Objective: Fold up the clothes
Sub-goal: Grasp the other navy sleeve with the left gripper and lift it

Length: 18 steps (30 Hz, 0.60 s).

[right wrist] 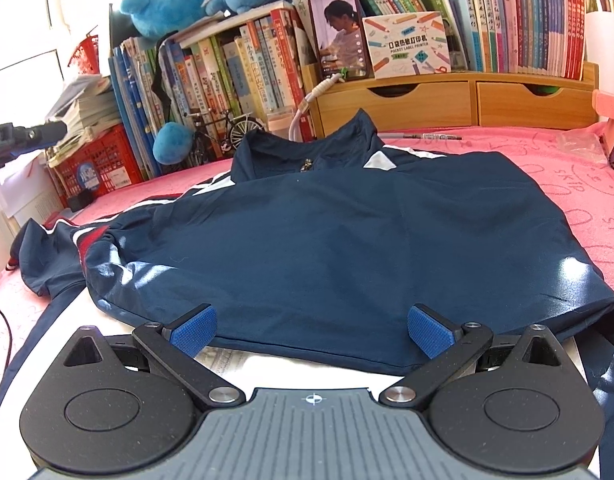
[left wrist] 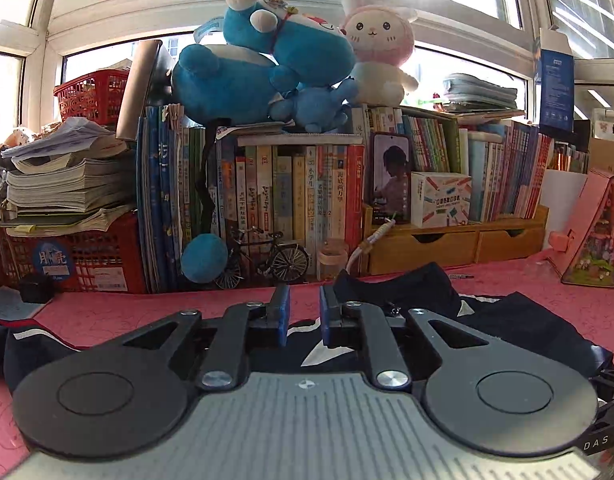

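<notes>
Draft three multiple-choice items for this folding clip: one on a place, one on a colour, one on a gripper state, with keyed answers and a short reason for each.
1. Where does the navy jacket lie?
A. In the red crate
B. Spread on the pink cloth
C. Over the wooden drawers

2. What colour are the pads on the fingers of the right gripper?
A. Blue
B. Yellow
C. White

3. How does the right gripper stand?
A. Shut on the collar
B. Shut on a sleeve
C. Open, holding nothing

Answers:
1 B: the jacket lies flat on the pink cloth, its collar toward the bookshelf.
2 A: both textured pads show blue in the right wrist view.
3 C: the jaws are wide apart just short of the jacket's near hem, with no fabric between them.
</notes>
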Each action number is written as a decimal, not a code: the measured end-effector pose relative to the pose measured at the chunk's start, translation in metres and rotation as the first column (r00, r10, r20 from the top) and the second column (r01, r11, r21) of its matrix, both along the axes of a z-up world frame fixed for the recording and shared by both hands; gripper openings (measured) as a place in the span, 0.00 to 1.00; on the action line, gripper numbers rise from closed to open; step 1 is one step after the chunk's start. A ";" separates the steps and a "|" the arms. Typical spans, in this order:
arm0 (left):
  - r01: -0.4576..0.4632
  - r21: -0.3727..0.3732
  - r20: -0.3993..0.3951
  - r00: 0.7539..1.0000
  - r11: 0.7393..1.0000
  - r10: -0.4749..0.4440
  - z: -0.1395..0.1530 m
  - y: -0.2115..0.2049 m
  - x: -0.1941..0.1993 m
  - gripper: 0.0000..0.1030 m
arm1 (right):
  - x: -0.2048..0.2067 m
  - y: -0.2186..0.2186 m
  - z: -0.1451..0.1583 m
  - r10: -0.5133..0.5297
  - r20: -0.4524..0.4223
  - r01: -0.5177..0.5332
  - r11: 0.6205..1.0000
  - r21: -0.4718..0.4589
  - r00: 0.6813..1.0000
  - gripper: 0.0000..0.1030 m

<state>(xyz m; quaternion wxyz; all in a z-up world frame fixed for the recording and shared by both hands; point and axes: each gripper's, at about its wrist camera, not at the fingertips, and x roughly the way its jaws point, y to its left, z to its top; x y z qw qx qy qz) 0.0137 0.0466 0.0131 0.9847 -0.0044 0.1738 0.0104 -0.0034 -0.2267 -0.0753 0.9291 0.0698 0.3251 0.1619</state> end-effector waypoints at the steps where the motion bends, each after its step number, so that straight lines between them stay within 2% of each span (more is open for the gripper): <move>1: -0.068 -0.005 -0.009 0.998 0.998 0.068 -0.004 0.014 -0.002 0.26 | 0.000 0.000 0.000 0.000 0.000 0.000 1.000 0.004 1.000 1.00; 4: -0.269 -0.018 -0.036 0.963 0.963 0.268 -0.017 0.056 -0.007 0.39 | 0.000 -0.003 0.000 0.000 -0.001 0.000 1.000 0.026 1.000 1.00; 5: -0.334 -0.021 -0.046 0.942 0.942 0.333 -0.021 0.070 -0.009 0.59 | 0.000 -0.005 0.000 0.000 -0.002 0.000 0.999 0.040 1.000 1.00; 6: -0.397 -0.023 -0.056 0.917 0.917 0.395 -0.025 0.084 -0.011 0.84 | 0.000 -0.007 0.000 -0.001 -0.002 0.001 0.999 0.051 1.000 1.00; 7: -0.459 -0.025 -0.066 0.887 0.888 0.456 -0.029 0.098 -0.012 0.91 | 0.000 -0.009 0.000 -0.001 -0.003 0.001 0.998 0.062 1.000 1.00; 9: -0.565 -0.053 -0.086 0.824 0.823 0.560 -0.036 0.129 -0.015 0.96 | 0.000 -0.010 0.000 -0.001 -0.004 0.002 0.997 0.073 1.000 1.00; 11: -0.628 -0.117 -0.137 0.778 0.770 0.613 -0.040 0.161 -0.014 1.00 | 0.000 -0.008 0.000 -0.002 -0.004 0.002 0.998 0.067 1.000 1.00; 14: -0.679 -0.188 -0.238 0.733 0.710 0.637 -0.050 0.196 0.000 1.00 | 0.000 -0.006 0.000 -0.002 -0.004 0.003 0.999 0.051 1.000 1.00; 18: -0.731 -0.246 -0.352 0.679 0.636 0.644 -0.067 0.229 0.020 1.00 | 0.000 -0.004 0.000 -0.003 -0.004 0.003 0.999 0.039 1.000 1.00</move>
